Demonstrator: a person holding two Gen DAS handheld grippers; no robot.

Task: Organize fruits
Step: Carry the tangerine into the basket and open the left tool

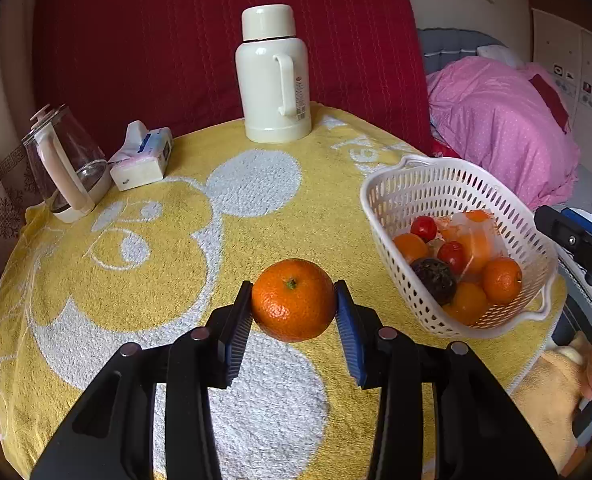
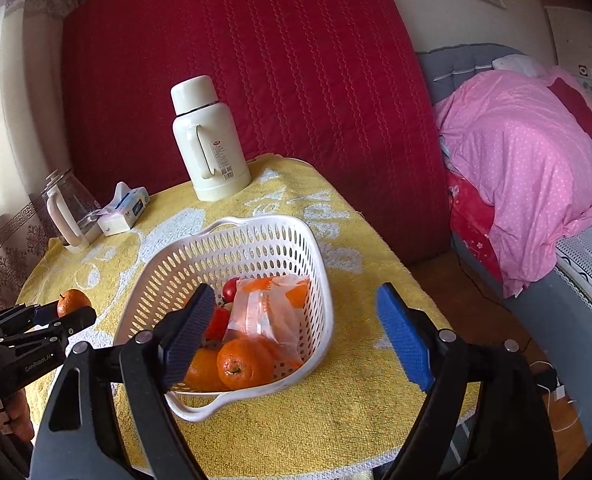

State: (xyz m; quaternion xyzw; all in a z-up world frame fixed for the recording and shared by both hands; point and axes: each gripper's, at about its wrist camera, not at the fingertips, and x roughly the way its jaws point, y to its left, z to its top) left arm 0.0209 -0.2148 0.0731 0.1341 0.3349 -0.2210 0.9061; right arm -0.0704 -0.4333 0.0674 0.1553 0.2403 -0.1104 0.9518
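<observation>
Left hand-held gripper: I have it clamped on a mandarin, stem up, carried clear above the yellow-towelled surface.
Right hand-held gripper: jaws spread wide, nothing between them, poised over the near end of the basket.
Basket: white, perforated, already holding mandarins, small red fruits, a dark fruit and a bagged item.
Key relation: from my left hand-held gripper the basket lies to the right and slightly ahead, near, its long axis running away from me.
Next move, my judgement: swing the mandarin right over the rim and release; the left hand is the one loaded.

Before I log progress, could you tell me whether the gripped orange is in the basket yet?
Out: the orange is clamped in the left gripper, beside the basket.
</observation>
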